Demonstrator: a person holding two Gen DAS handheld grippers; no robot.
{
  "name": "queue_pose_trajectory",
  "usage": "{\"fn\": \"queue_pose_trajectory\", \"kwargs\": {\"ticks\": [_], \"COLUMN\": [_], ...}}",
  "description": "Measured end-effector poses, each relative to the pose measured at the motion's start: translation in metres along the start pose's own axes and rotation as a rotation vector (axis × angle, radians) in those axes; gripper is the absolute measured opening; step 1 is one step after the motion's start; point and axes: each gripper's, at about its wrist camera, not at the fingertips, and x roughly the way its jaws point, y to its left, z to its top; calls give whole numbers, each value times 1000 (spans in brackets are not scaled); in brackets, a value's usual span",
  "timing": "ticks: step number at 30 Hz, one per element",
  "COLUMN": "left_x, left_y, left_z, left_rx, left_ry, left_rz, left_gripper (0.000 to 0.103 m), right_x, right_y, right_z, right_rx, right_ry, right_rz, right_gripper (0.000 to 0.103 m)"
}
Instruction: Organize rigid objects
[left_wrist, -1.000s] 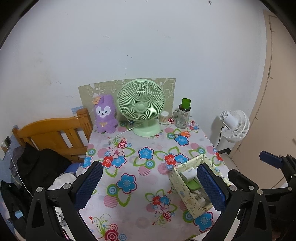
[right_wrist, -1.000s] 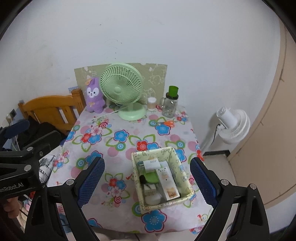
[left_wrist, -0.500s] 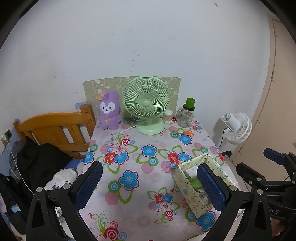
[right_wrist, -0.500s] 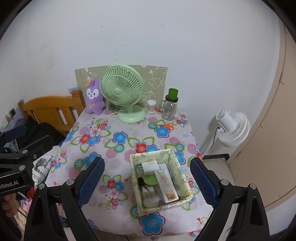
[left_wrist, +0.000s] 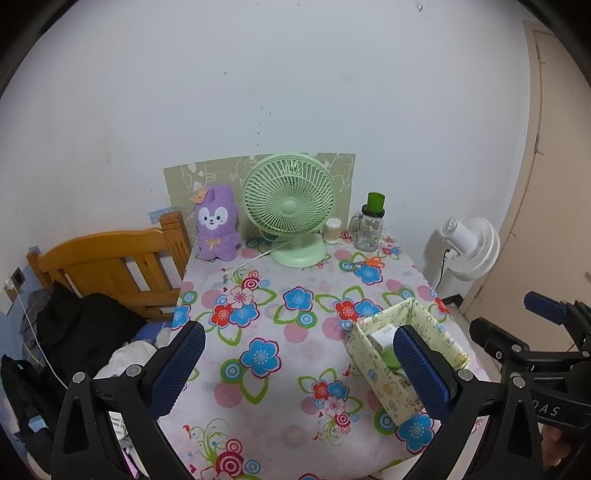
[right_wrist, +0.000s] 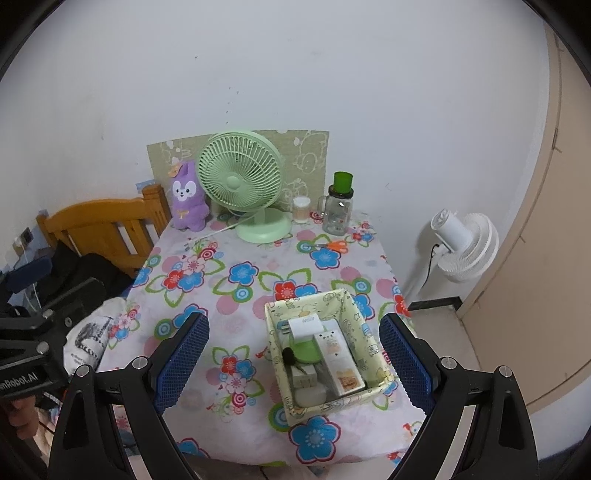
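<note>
A pale yellow patterned box (right_wrist: 365, 334) (left_wrist: 439, 332) sits near the front right of the flower-print table (right_wrist: 236, 280) (left_wrist: 280, 332). Inside lie a white charger (right_wrist: 304, 326), a white carton (right_wrist: 338, 354), a green round item (right_wrist: 306, 350) and several small pieces. Orange scissors (right_wrist: 332, 245) (left_wrist: 373, 262) lie at the back right. My left gripper (left_wrist: 299, 365) hangs open above the front of the table, holding nothing. My right gripper (right_wrist: 295, 358) is open too, high over the box, its pads either side of it in view.
At the back stand a green desk fan (right_wrist: 243, 184), a purple plush rabbit (right_wrist: 186, 199), a small white jar (right_wrist: 301, 208) and a glass mug with green lid (right_wrist: 338, 210). A wooden bed frame (right_wrist: 99, 225) with dark clothes is left; a white floor fan (right_wrist: 465, 245) is right.
Both grippers have drawn back and up from the table, so the table and box look smaller and farther away. Nothing on the table moved; both grippers stayed open.
</note>
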Motion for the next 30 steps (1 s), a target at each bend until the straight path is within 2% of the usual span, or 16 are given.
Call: {"fn": "queue_pose_trajectory", "kwargs": {"ticks": [6,8,12,16,21,26,30], "left_x": [-2,0,4,6,5,3,3], "left_y": [0,-1,-4,-2,-2,-4,-6], "left_z": [6,7,6,7,10,13,12], "left_rx": [14,14,32,-5,5,-17,-16], "left_ry": [28,41,63,71,53,49,52], "left_rz": [-15,-19,-59,-80,-68,-108,-98], "left_gripper": [103,103,103,103,103,103,103], "right_x": [-4,-6,-9,-9,-12,-15,-12], "right_y": [-1,-1,-2,-1,0,2,1], "right_z": [3,5,7,10,11,12,13], "right_rx": [40,44,42,39,33,4,-13], "right_ry": [17,16,21,25,9,7,14], "right_rz": [-1,-25,-47,-53,-52,-38,-40], "right_gripper": [95,95,95,95,95,95,95]}}
